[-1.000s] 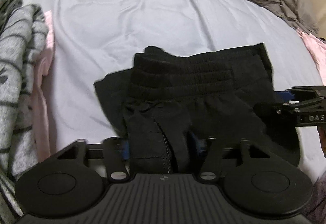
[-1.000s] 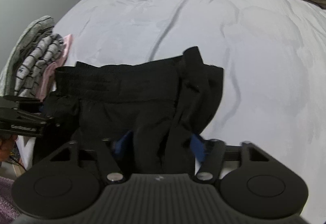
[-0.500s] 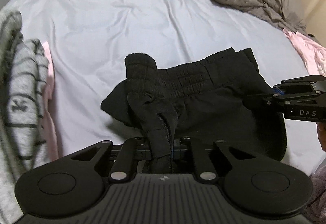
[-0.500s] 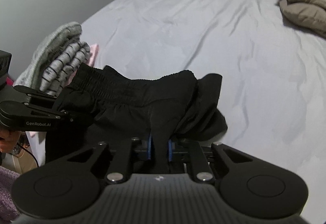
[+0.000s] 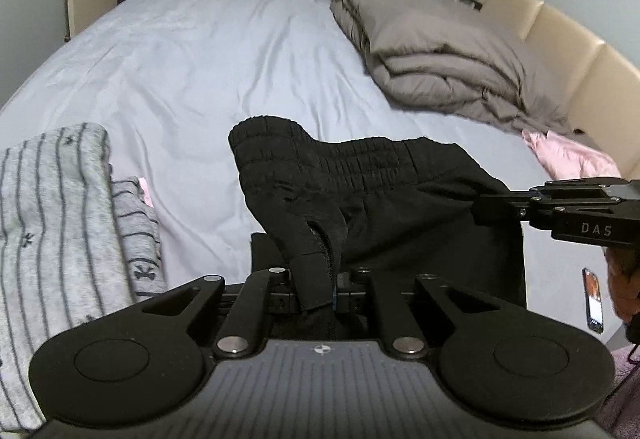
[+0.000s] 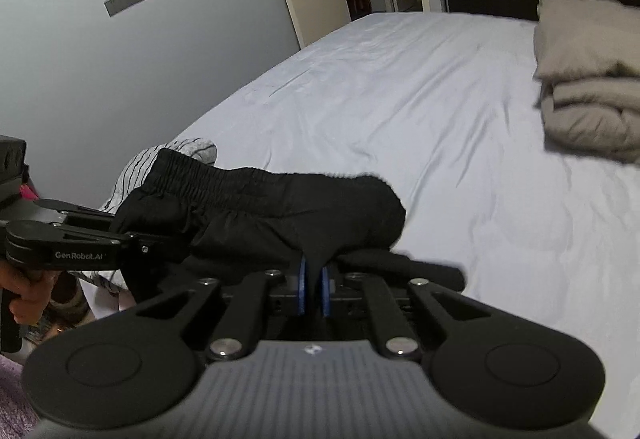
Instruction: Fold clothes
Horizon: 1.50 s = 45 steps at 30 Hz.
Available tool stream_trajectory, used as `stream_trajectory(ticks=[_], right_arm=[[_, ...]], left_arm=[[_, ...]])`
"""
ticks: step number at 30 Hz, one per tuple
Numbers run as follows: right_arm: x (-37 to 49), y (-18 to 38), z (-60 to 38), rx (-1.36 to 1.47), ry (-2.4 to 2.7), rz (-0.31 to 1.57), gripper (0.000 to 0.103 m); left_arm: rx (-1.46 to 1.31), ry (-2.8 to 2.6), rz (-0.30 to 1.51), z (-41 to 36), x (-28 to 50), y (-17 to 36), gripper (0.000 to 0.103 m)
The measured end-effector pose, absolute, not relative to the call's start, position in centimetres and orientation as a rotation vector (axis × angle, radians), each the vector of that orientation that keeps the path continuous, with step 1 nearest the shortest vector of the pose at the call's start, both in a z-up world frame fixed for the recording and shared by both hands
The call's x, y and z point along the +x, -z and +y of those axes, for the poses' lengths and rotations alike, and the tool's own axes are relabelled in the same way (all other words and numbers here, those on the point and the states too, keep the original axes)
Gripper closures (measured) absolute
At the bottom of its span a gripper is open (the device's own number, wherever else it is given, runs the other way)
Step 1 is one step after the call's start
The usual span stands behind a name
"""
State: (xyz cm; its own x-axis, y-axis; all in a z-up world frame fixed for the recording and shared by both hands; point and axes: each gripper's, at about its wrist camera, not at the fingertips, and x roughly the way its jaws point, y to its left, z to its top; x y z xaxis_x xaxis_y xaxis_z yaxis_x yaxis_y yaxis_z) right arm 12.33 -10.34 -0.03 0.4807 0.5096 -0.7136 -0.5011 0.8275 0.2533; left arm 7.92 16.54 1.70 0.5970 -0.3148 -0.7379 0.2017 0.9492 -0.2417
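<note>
Two claws, left claw (image 5: 316, 289) and right claw (image 6: 314, 289), pinch one black shorts (image 5: 372, 179).

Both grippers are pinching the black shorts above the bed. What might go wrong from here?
The left gripper and right gripper each pinch only a narrow bunch of the black shorts, so fabric might slip out. The loose part sagging between them may crease the fold. The striped grey pile lies close by and could get knocked.

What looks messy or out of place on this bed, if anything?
Nothing looks spilled or damaged. The black shorts are bunched and lopsided, pinched in both tongs, left and right. A pink garment lies crumpled by the headboard, unlike the folded grey striped clothes and the folded taupe duvet.
</note>
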Motion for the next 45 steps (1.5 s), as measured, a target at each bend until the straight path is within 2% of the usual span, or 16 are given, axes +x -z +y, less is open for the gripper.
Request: stream_trajectory(ticks=[8,12,13,15,17,18,19,26,30,35,36,37,40,42,45], right_arm=[[10.7,-2.6,-9.3,-0.033,-0.576,0.882,0.097],[11.3,-0.4,-10.7,0.028,-0.556,0.919,0.096],[11.4,0.2,-11.1,0.044,-0.551,0.928,0.092],[11.7,1.3,-11.8,0.075,-0.540,0.946,0.091],[11.9,2.4,-12.5,0.106,-0.529,0.964,0.083],[12.1,3.0,-12.9,0.121,-0.524,0.973,0.060],[12.2,3.6,-13.2,0.137,-0.518,0.982,0.045],[14.0,6.7,-14.1,0.244,-0.502,1.025,0.045],[15.8,7.9,-12.7,0.282,-0.484,1.059,0.029],[16.9,9.5,-11.3,0.304,-0.474,1.105,0.029],[16.8,9.5,-11.2,0.291,-0.476,1.103,0.032],[16.7,9.5,-11.1,0.277,-0.478,1.100,0.046],[16.5,9.4,-10.8,0.238,-0.483,1.093,0.079],[16.2,9.1,-11.1,0.227,-0.475,1.080,0.087],[15.6,8.3,-12.1,0.228,-0.454,1.052,0.089]], left_arm=[[-0.060,0.321,0.947,16.3,8.2,0.1,0.096],[0.019,0.356,1.015,14.8,8.8,2.6,0.096],[0.041,0.360,1.031,14.4,8.9,3.2,0.096],[0.074,0.372,1.058,13.8,9.1,4.3,0.096],[0.092,0.377,1.075,13.5,9.6,5.2,0.096],[0.093,0.381,1.081,13.4,9.9,5.5,0.095],[0.094,0.386,1.087,13.4,10.1,5.8,0.095],[0.079,0.412,1.125,14.6,11.3,7.6,0.094],[0.049,0.427,1.135,15.6,11.5,8.3,0.093],[0.029,0.432,1.140,15.9,12.2,8.9,0.090],[0.024,0.432,1.139,15.9,12.3,8.9,0.089],[0.026,0.439,1.127,15.8,12.4,8.7,0.089],[0.030,0.459,1.092,15.2,12.5,8.2,0.089],[0.032,0.472,1.068,14.8,12.6,7.9,0.089],[0.036,0.491,1.032,14.3,12.8,7.4,0.089]])
